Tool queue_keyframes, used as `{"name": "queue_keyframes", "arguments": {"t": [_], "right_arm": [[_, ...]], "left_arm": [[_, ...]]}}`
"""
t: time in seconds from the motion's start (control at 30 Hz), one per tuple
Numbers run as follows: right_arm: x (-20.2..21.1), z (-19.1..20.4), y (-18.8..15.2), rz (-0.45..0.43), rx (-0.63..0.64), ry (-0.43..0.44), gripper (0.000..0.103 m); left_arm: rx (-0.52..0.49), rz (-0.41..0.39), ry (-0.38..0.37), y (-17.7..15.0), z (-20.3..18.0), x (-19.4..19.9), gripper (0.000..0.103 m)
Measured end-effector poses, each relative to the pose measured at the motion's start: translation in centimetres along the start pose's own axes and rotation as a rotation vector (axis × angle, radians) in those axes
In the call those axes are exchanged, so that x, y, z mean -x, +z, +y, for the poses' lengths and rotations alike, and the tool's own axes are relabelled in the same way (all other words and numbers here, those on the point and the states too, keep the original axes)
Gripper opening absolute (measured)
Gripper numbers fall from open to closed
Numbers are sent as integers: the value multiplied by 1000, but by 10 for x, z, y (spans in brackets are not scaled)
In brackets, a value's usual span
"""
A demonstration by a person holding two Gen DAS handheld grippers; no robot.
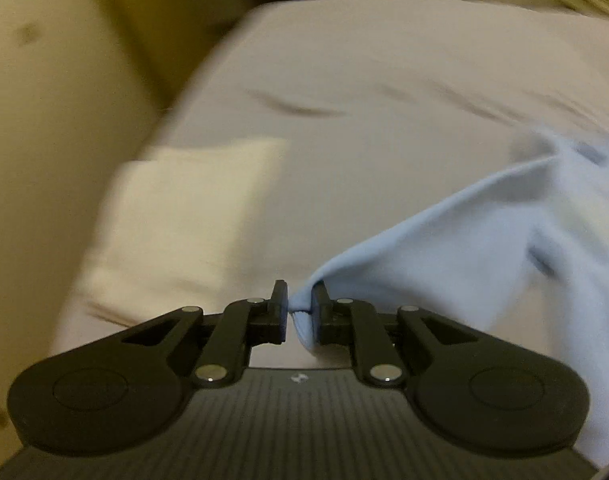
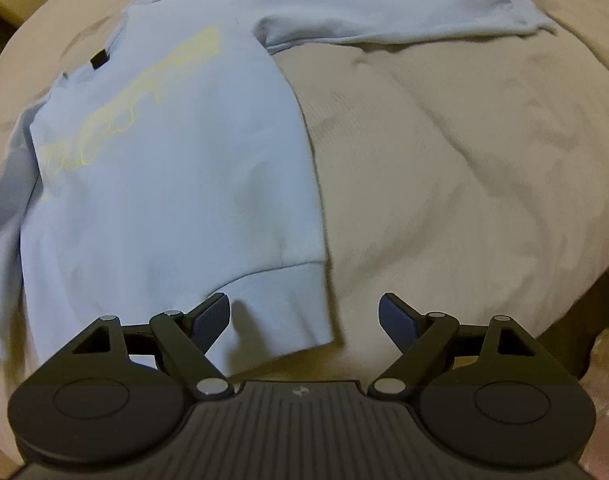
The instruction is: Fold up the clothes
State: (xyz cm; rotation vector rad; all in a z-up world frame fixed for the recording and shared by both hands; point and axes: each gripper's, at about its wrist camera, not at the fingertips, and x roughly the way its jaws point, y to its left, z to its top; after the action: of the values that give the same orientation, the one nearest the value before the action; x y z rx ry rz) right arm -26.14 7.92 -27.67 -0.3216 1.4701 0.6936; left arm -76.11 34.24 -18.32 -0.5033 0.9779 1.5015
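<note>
While the left gripper (image 1: 299,312) pinches a corner of the pale blue cotton sweatshirt (image 2: 176,168), the garment lies spread on the beige bed cover (image 2: 464,152). Its ribbed hem (image 2: 280,304) sits just under the right gripper (image 2: 303,316), whose jaws stand wide and empty, so the right hand seems nearer.

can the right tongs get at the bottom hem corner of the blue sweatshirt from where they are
Probably yes. The right tongs hang open just above the hem corner of the light blue sweatshirt, which lies flat on the beige bedcover. Nothing sits between the pads and the cloth.
</note>
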Motion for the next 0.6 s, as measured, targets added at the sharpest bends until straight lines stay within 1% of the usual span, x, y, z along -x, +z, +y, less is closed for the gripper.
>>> {"name": "queue_keyframes", "arguments": {"t": [0.03, 0.07, 0.13, 0.2, 0.27, 0.37, 0.47, 0.5, 0.6], "right_arm": [[1, 4, -2, -6, -5, 0, 84], [1, 8, -4, -13, -10, 0, 85], [1, 16, -6, -25, -11, 0, 86], [3, 20, -10, -37, -8, 0, 87], [4, 18, -13, -44, -20, -6, 88], [7, 8, -18, -45, -45, -15, 88], [8, -5, -22, -39, -61, -21, 88], [8, -9, -23, -37, -62, -18, 88], [7, -25, -28, -21, -77, -3, 87]], "left_arm": [[17, 18, 54, 9, 17, -12, 16], [32, 37, 108, 18, 34, -25, 16], [56, 79, 160, 20, 52, -41, 16], [53, 107, 132, 10, 51, -46, 19], [53, 156, 34, -12, 35, -46, 21], [54, 294, -253, -59, -14, -44, 22], [94, 419, -550, -103, -70, -27, 22], [112, 449, -615, -112, -82, -24, 22], [176, 504, -729, -138, -118, -10, 24]]}}
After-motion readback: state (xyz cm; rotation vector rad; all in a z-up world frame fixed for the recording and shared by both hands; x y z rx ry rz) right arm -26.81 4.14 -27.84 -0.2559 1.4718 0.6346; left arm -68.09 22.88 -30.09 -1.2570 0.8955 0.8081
